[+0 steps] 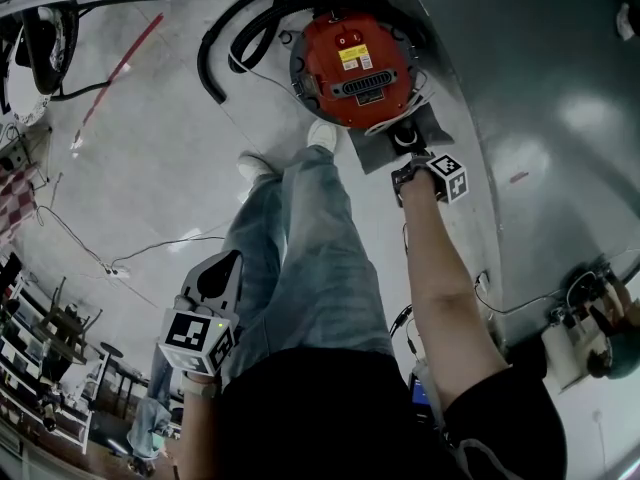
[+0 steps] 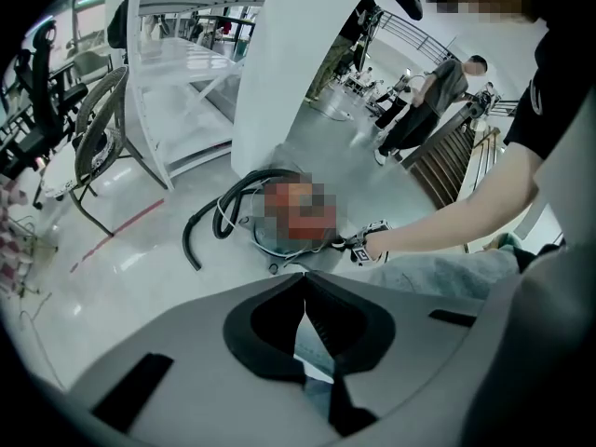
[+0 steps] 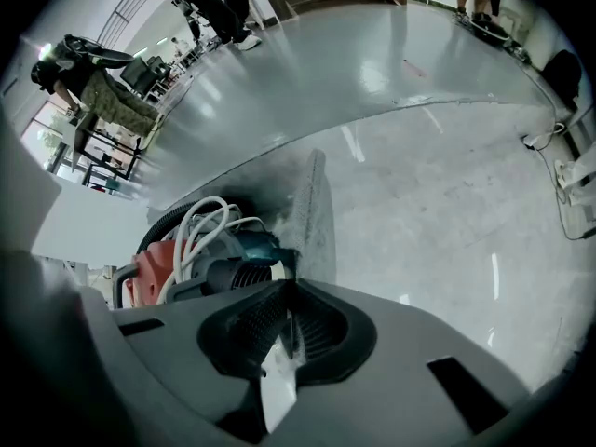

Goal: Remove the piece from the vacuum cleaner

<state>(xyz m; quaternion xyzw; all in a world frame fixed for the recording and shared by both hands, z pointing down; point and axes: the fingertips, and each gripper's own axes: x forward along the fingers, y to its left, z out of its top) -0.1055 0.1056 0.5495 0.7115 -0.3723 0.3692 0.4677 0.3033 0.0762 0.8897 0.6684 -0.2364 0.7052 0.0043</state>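
Note:
The red round vacuum cleaner stands on the floor with its black hose coiled behind it. My right gripper reaches down to its near edge. In the right gripper view the jaws stand almost together at the vacuum's dark teal part, beside white cable loops. A thin pale edge shows between the pads. My left gripper hangs low beside the person's leg, far from the vacuum, its jaws together with nothing between them. The left gripper view shows the vacuum and the right gripper ahead.
The person's jeans-clad legs and white shoes stand right by the vacuum. A grey speckled strip rises just past the right jaws. Thin cables trail over the floor. Chairs and racks stand to the left, and other people stand farther off.

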